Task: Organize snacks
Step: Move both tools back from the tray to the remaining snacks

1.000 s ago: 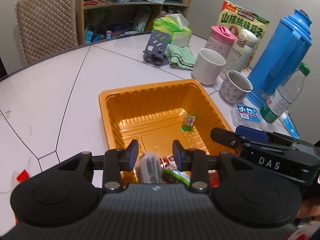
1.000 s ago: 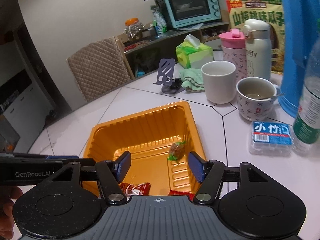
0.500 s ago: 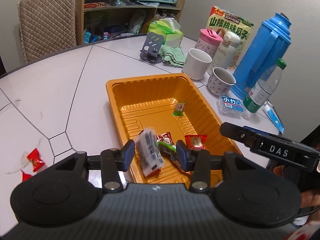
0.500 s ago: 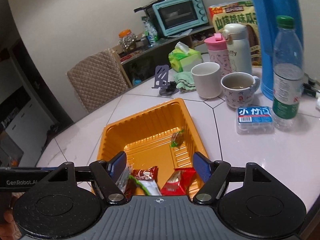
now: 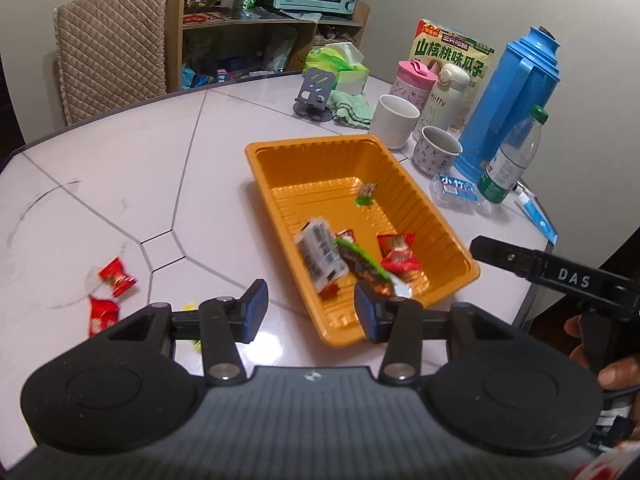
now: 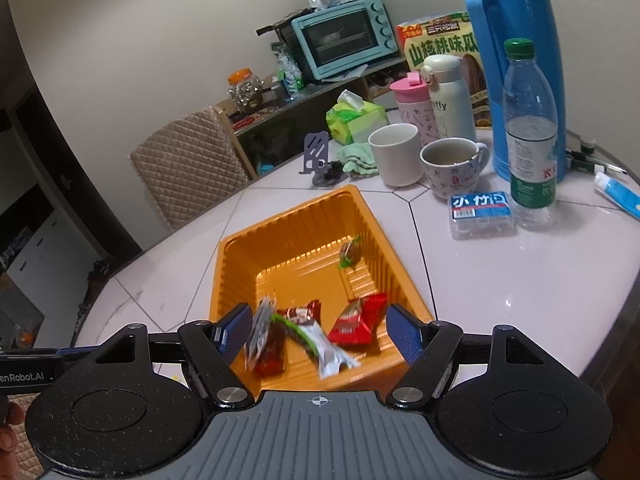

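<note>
The orange tray [image 5: 404,172] is glossy ribbed plastic on a smooth, shiny pale desk [image 5: 120,184], its snack wrappers [image 6: 352,324] crinkled glossy foil, beside a quilted cloth chair cover [image 5: 108,48] and matt wooden shelf [image 5: 240,36].

The tray [image 5: 436,216] sits on the table [image 5: 120,184] with snack packets [image 5: 394,254] inside. Two cups [image 5: 396,120] stand behind it. More snacks [image 5: 116,282] lie on the table left of it.

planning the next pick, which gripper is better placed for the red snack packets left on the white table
Left. The left gripper, its jaws opening with nothing between them, has the red snack packets beside it; the right wrist view shows none.
</note>
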Available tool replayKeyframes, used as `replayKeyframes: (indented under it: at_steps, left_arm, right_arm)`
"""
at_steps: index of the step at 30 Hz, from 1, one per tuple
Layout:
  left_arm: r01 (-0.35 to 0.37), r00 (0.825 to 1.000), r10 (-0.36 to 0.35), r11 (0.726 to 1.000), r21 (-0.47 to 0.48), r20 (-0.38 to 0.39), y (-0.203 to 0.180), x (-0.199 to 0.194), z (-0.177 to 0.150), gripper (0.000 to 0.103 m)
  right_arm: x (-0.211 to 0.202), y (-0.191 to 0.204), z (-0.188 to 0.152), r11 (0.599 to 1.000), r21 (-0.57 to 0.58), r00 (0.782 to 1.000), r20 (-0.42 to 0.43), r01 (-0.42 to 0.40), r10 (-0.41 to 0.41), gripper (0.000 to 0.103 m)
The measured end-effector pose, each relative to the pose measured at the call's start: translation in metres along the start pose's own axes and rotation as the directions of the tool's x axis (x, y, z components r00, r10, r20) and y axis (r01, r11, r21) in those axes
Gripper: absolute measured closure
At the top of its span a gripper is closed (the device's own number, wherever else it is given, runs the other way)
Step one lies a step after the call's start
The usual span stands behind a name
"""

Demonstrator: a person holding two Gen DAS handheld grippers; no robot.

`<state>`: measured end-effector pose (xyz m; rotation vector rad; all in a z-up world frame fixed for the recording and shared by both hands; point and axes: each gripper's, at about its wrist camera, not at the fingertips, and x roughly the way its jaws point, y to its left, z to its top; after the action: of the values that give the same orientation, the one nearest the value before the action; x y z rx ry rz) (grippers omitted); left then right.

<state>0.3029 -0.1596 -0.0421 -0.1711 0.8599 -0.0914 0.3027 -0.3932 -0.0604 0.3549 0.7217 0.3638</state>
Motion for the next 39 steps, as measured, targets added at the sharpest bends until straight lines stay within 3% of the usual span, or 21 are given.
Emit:
replayKeyframes:
  at_steps: [19,39]
  left_arm:
    - [-0.053,0.997,0.051,0.998,-0.043,-0.052,0.061,-0.036,-0.061,0.06]
    - [-0.121,0.992,0.118,0.99,-0.073,-0.049,0.113,-0.047,-0.087,0.06]
  right_arm:
    - [-0.019,0.05,-0.049,0.996,-0.075,0.996,-0.087,-0.039,0.032,0.029]
    - [0.029,0.137,-0.101,0.971,-0.195,0.971,-0.222,-0.136,0.092,0.03]
